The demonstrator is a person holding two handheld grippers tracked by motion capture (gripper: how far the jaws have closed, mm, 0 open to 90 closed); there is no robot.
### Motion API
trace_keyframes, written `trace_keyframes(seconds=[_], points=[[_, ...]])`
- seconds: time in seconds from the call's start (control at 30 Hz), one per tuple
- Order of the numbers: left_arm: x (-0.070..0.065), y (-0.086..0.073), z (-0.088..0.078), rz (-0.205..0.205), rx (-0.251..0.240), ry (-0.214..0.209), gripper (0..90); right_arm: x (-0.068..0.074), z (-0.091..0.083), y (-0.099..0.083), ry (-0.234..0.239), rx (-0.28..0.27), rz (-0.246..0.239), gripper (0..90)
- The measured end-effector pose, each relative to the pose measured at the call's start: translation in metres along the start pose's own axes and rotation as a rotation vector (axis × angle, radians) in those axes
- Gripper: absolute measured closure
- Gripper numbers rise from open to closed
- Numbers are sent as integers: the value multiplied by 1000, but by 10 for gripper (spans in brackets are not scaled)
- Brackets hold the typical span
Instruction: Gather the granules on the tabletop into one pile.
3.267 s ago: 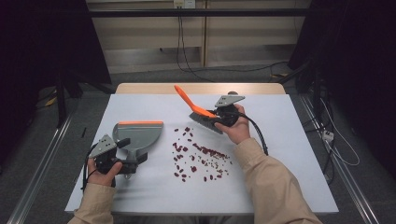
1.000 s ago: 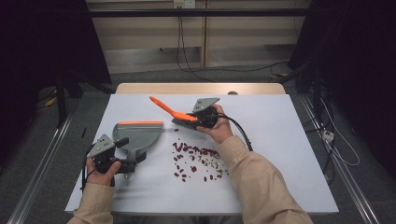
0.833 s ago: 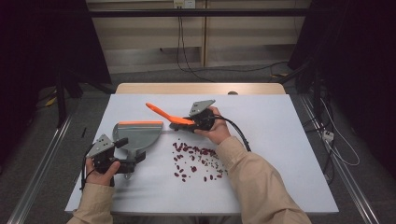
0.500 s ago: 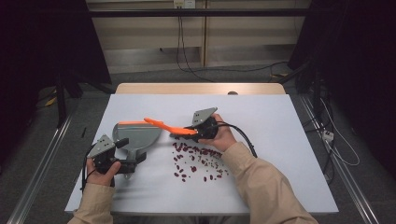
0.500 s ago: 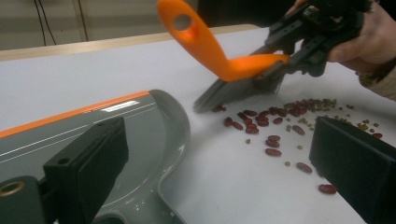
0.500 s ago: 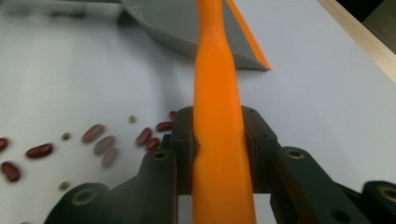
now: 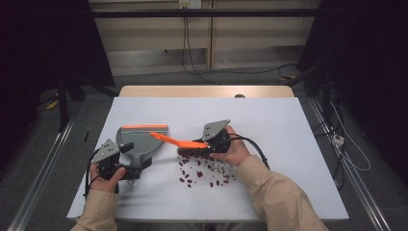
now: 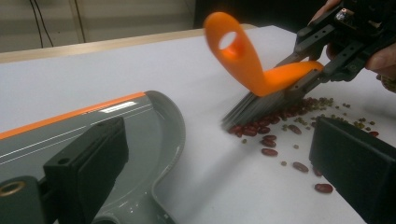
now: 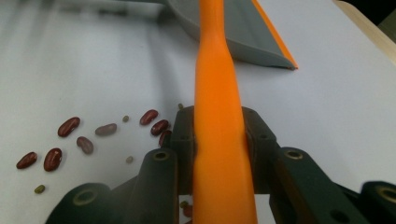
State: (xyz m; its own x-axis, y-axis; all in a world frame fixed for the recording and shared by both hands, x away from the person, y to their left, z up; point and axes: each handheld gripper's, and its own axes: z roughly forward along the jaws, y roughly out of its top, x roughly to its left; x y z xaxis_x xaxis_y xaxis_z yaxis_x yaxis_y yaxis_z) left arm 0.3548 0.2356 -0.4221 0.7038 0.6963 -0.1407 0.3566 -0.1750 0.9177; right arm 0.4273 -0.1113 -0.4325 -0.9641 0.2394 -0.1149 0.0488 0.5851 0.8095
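A grey dustpan (image 7: 143,138) with an orange front lip lies flat on the white table, left of centre. My left gripper (image 7: 131,160) sits at its handle with the jaws wide apart. In the left gripper view the dustpan (image 8: 116,126) handle lies by the left jaw and the right jaw stands clear of it. My right gripper (image 7: 206,144) is shut on an orange brush (image 7: 168,139), whose dark bristles rest on the table. Red beans (image 7: 207,171) are scattered below it. The brush (image 9: 217,93) handle points at the dustpan (image 9: 243,28), with beans (image 9: 70,135) to its left.
Small green seeds lie among the red beans (image 8: 275,126) by the bristles of the brush (image 8: 252,70). The white table top (image 7: 298,139) has a wooden strip along its far edge. Metal rails and cables run on the dark floor at both sides.
My right gripper has carried the brush left toward the dustpan, its handle dropping lower, and dragged beans along under the bristles. The left gripper and dustpan have kept still.
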Motion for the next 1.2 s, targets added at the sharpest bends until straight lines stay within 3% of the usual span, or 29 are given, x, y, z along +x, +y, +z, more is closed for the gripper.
trace_keyframes(seconds=[0.13,0.23,0.37,0.53,0.67,0.77,0.97,1.07,1.2], points=[[1,0,0,0,2,-3,44,-3,-5,2,-29,-19,18,710],[1,0,1,0,2,-6,44,-6,-11,3,-42,-53,59,711],[1,0,1,0,4,-10,44,-5,-18,6,-88,-62,133,711],[1,0,2,3,5,-13,44,-2,-33,6,-121,-112,251,711],[0,0,2,3,5,-11,44,5,-43,5,-136,-163,343,711],[0,0,2,3,3,-8,45,13,-46,3,-138,-186,383,711],[-1,0,4,10,8,-11,44,30,-39,3,-120,-194,427,711],[-1,0,3,12,11,-10,44,37,-33,5,-104,-187,421,711],[-2,0,2,15,12,-8,44,45,-28,10,-89,-197,446,711]])
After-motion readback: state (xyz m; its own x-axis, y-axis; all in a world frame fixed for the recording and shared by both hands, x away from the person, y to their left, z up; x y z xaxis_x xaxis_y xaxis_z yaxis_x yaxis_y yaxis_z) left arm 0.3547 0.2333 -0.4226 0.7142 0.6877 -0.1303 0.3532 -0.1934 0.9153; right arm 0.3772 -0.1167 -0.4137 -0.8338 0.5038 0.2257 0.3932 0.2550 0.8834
